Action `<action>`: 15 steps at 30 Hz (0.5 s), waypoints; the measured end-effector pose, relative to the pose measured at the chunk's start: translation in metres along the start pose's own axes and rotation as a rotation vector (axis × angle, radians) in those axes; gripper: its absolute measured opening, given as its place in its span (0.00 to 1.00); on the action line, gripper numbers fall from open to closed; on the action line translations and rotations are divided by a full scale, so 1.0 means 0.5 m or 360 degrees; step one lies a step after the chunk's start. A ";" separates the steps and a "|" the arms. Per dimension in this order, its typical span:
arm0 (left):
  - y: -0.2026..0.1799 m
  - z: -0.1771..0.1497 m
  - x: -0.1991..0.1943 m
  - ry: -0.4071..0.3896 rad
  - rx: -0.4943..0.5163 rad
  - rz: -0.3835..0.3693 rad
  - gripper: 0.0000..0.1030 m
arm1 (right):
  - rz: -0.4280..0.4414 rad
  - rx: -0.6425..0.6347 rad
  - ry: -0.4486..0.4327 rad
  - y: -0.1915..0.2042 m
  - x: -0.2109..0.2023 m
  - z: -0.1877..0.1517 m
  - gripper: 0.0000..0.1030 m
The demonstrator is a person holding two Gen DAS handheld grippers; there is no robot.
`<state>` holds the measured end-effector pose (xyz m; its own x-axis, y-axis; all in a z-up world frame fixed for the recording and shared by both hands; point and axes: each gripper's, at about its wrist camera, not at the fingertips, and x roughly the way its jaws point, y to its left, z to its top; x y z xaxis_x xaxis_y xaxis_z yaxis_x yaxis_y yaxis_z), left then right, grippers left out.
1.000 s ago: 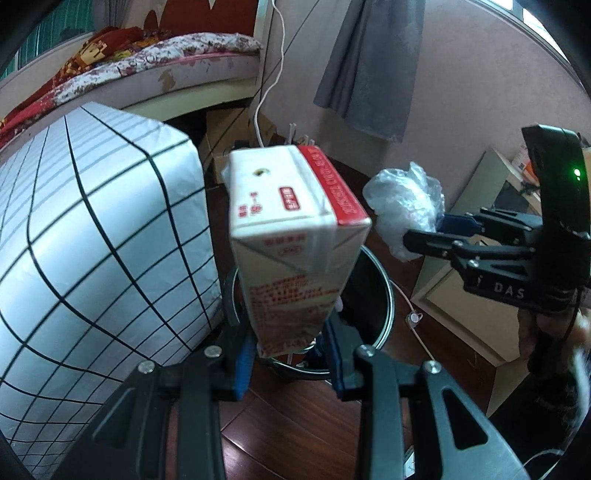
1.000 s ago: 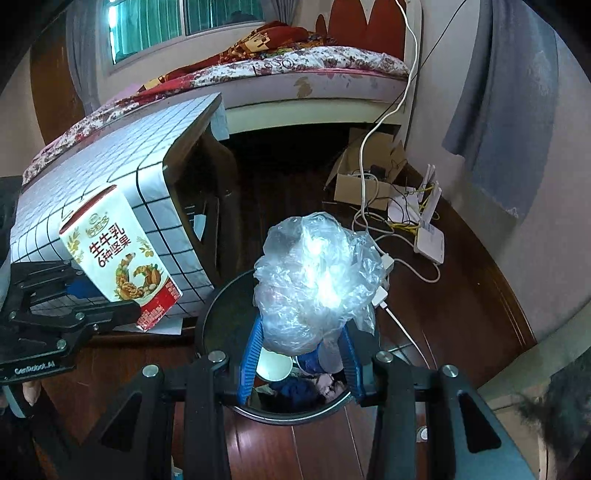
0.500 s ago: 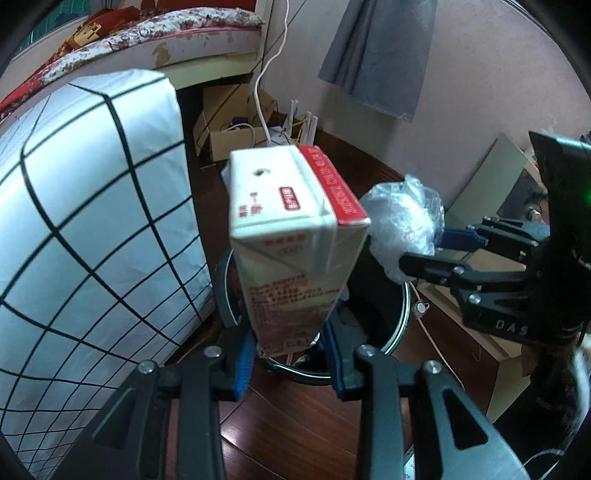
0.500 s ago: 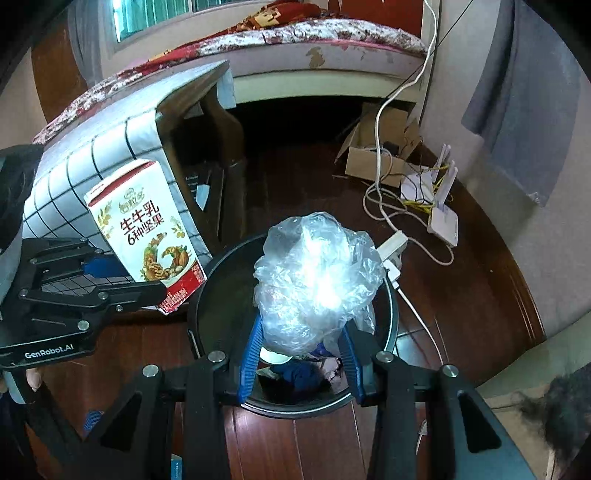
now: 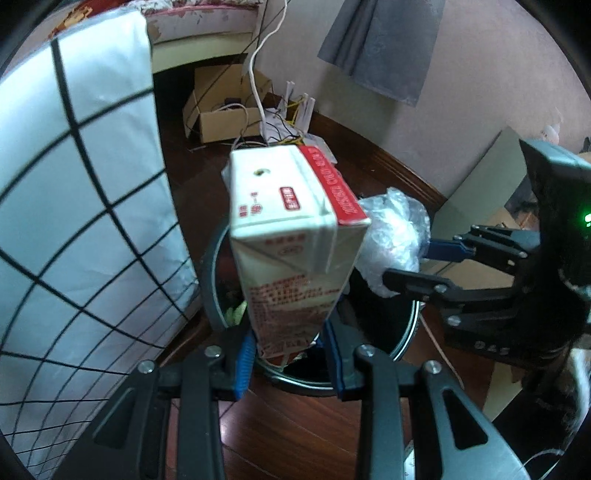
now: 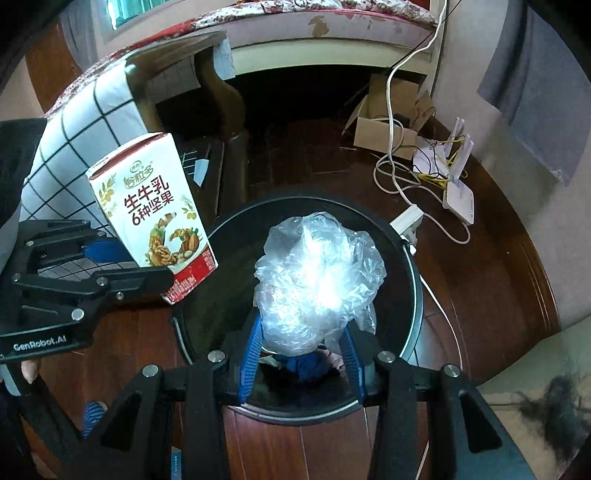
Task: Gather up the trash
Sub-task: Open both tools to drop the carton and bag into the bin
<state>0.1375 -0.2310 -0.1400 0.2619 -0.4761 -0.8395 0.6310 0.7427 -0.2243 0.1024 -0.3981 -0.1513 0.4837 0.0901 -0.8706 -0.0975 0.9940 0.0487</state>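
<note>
My left gripper (image 5: 290,354) is shut on the base of a white and red milk carton (image 5: 291,236), held upright over the near rim of a round black trash bin (image 5: 208,288). In the right wrist view the carton (image 6: 155,218) hangs at the bin's left edge. My right gripper (image 6: 301,350) has a crumpled clear plastic bag (image 6: 317,280) between its blue pads, directly above the bin (image 6: 410,258); its jaws are opening while the pads still touch the bag. The bin holds dark trash. From the left wrist view the right gripper (image 5: 410,262) and bag (image 5: 399,229) are to the right.
A table under a white checked cloth (image 5: 74,184) stands close on the bin's left. Beyond the bin, on the dark wood floor, are a cardboard box (image 6: 380,133), a white router with cables (image 6: 458,192) and a power strip (image 6: 406,221). A bed (image 6: 332,33) lies behind.
Both grippers have sunk toward the bin with their loads, so the bin looks larger and nearer. The bag is now over the bin's middle, the carton over its edge.
</note>
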 end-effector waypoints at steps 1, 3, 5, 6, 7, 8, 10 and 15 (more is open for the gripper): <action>0.000 0.001 0.007 0.0013 -0.0001 -0.0020 0.34 | -0.0014 0.0011 0.0022 -0.003 0.009 0.000 0.47; 0.003 0.002 0.027 0.0048 -0.0046 -0.0110 0.39 | -0.0104 0.0007 0.0091 -0.011 0.030 -0.004 0.79; 0.011 -0.003 0.039 0.0069 -0.0106 -0.0070 0.73 | -0.0196 0.0000 0.0114 -0.022 0.040 -0.015 0.98; 0.018 -0.010 0.035 0.0045 -0.0141 0.0008 0.85 | -0.0249 0.0021 0.0144 -0.033 0.043 -0.021 0.99; 0.022 -0.016 0.027 0.0014 -0.0158 0.0049 0.87 | -0.0278 0.0041 0.0171 -0.042 0.045 -0.026 0.99; 0.027 -0.023 0.022 0.0002 -0.0169 0.0100 0.90 | -0.0292 0.0058 0.0188 -0.050 0.045 -0.032 0.99; 0.032 -0.037 0.019 0.0007 -0.0180 0.0204 0.97 | -0.0310 0.0065 0.0195 -0.056 0.042 -0.039 0.99; 0.042 -0.070 0.004 -0.0033 -0.0195 0.0349 0.98 | -0.0293 0.0023 0.0168 -0.031 0.028 -0.035 0.99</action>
<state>0.1257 -0.1999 -0.1638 0.3988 -0.3059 -0.8645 0.4645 0.8802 -0.0972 0.0955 -0.4133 -0.1730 0.3981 -0.0995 -0.9119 -0.0030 0.9939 -0.1098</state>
